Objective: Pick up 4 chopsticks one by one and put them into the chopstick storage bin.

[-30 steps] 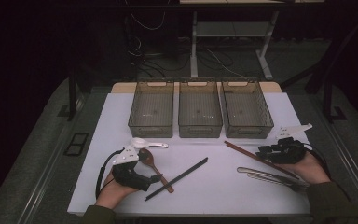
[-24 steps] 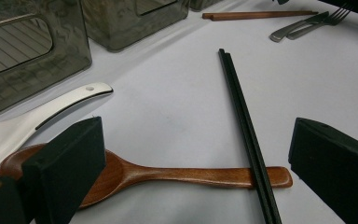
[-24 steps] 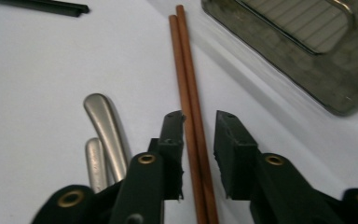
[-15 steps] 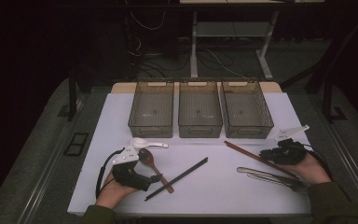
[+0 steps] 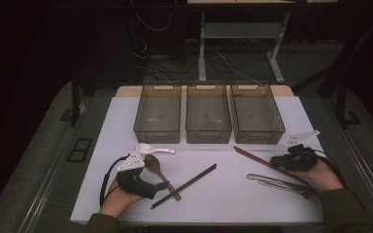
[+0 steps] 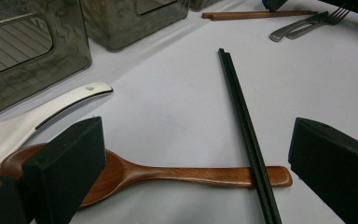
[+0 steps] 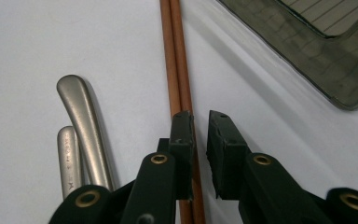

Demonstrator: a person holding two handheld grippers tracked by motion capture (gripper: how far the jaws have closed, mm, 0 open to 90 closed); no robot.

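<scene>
We find the right gripper [image 5: 278, 161] low over the white table [image 5: 223, 204], at its right side, set down on the pair of brown wooden chopsticks [image 5: 267, 164]. In the right gripper view its jaws have just been closing and now stand nearly together, with a thin gap left between the pads. The brown chopsticks [image 7: 177, 70] run straight away from the jaws; they pass under the left pad [image 7: 182, 135] and along the gap, but we cannot tell whether the pads actually press on them. Just beside the chopsticks, on the near side in the high view, lie two metal utensils [image 5: 277, 183]; their rounded handles [image 7: 81, 130] show next to the gripper.

The left gripper [image 5: 151, 180] rests at the left side of the table with its jaws wide apart and nothing between the pads. In the left gripper view a wooden spoon [image 6: 168, 175] lies on the table across the space between the jaws. A pair of black chopsticks [image 6: 244, 126] lies across the spoon's handle end, touching it. A white ceramic spoon [image 6: 42, 116] lies just beside the wooden spoon's bowl, on the side towards the bins.

Three translucent grey bins [image 5: 208, 114] stand side by side along the far part of the table, well apart from both grippers.
</scene>
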